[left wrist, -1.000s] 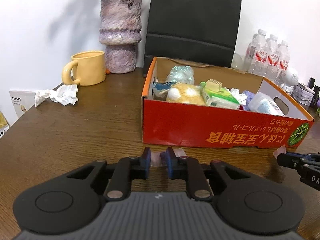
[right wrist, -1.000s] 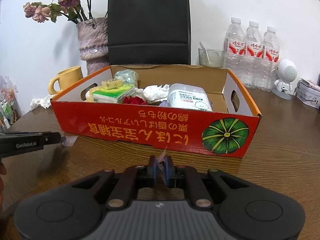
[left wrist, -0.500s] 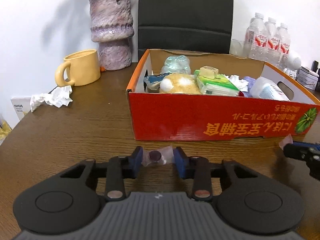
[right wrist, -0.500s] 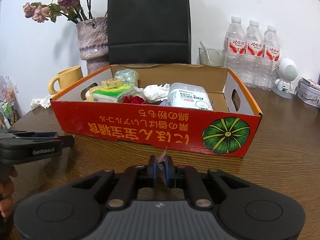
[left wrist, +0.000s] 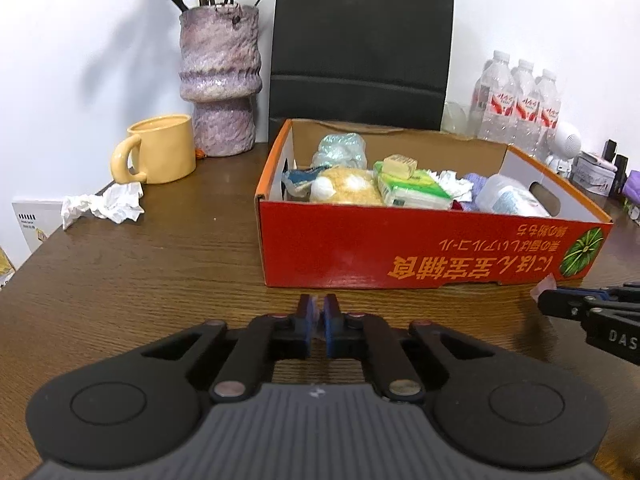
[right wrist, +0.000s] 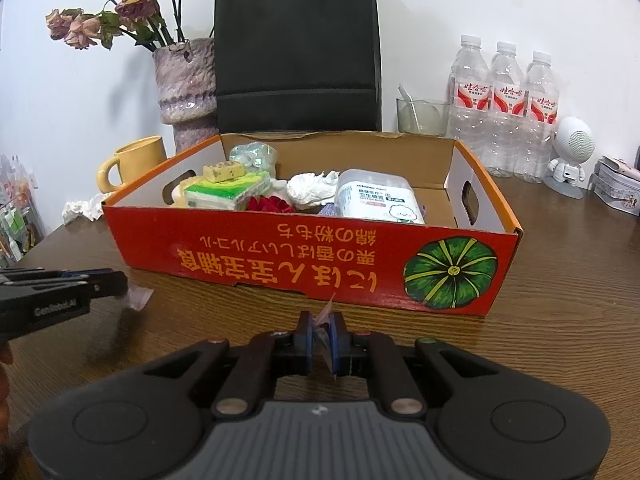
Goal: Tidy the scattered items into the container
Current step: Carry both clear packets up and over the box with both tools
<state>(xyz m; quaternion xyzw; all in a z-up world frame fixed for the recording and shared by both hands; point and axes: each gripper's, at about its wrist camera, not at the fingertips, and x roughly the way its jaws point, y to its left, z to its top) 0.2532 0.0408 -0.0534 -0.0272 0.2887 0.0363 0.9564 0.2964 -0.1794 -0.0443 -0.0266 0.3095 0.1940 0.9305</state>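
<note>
A red cardboard box (left wrist: 400, 252) (right wrist: 280, 256) with an orange rim stands on the brown table, holding tissue packs, a bun and other small items. In front of its left part my left gripper (left wrist: 319, 308) (right wrist: 120, 284) is closing its jaws on a small pink-tinted clear wrapper (right wrist: 140, 296), which pokes out past the tips. My right gripper (right wrist: 321, 320) (left wrist: 544, 304) hovers before the box's right part, shut on a second thin pinkish wrapper (right wrist: 326, 312). A crumpled white tissue (left wrist: 104, 204) (right wrist: 82, 208) lies on the table to the left of the box.
A yellow mug (left wrist: 160, 148) and a purple vase (left wrist: 220, 80) stand at the back left. A black paper bag (left wrist: 360, 40) rises behind the box. Water bottles (right wrist: 504, 108), a glass (right wrist: 420, 116), a white robot figure (right wrist: 572, 156) and a tin (right wrist: 620, 192) sit back right.
The left gripper's jaws stood apart around a small wrapped piece half a second ago and have now come together on it. The right gripper has kept still, gripping its wrapper.
</note>
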